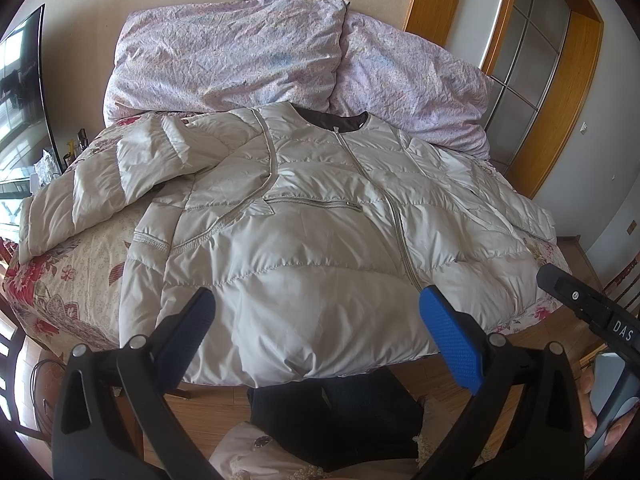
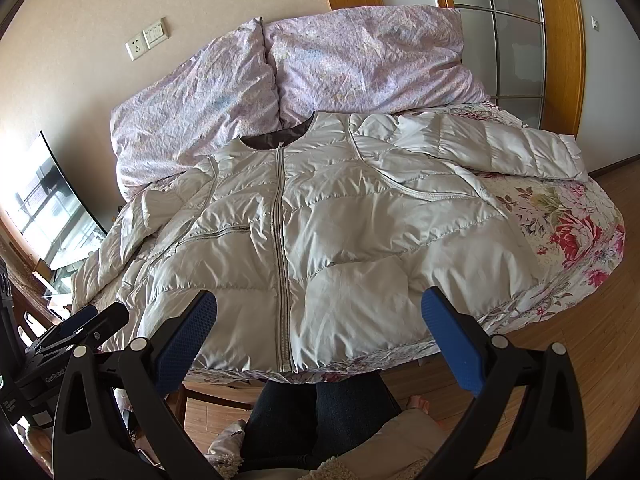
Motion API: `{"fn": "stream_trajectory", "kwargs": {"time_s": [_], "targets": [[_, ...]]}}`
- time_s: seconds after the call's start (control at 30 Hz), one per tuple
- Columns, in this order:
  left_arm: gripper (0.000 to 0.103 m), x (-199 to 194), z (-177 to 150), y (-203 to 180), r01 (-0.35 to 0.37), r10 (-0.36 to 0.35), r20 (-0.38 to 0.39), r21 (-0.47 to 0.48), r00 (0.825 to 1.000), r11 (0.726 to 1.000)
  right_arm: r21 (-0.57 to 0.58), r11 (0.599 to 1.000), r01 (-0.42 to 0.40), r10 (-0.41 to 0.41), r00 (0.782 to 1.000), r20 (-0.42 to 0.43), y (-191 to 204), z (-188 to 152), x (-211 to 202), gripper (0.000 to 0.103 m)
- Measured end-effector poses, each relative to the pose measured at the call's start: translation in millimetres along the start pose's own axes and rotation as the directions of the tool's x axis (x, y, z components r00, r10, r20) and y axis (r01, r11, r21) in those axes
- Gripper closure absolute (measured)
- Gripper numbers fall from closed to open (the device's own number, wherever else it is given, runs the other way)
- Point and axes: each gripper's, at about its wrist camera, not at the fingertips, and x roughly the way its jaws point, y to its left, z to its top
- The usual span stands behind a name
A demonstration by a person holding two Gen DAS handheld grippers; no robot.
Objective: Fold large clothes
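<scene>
Folding has not begun: our puffy pale-grey quilted zip jacket (image 1: 304,216) lies flat mid-frame on the floral bedspread (image 1: 64,280); left gripper (image 1: 316,328) and right gripper (image 2: 320,328) hover wide open, empty.

We read "DAS" in white letters on the black right gripper (image 1: 592,312) body, seen from the left wrist. "GenRobot" stood on the black left gripper (image 2: 76,328) body, partly cut off. Nothing else was legible.
</scene>
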Motion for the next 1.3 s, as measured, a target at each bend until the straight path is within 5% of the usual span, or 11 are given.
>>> {"fn": "stream_trajectory", "kwargs": {"time_s": [1.3], "targets": [[0.002,0.4,0.3,0.3,-0.004,0.004,0.001,0.0,1.0,1.0,0.014,1.0,0.001,-0.001,1.0,0.007,-8.3,3.8,0.1,0.001]]}}
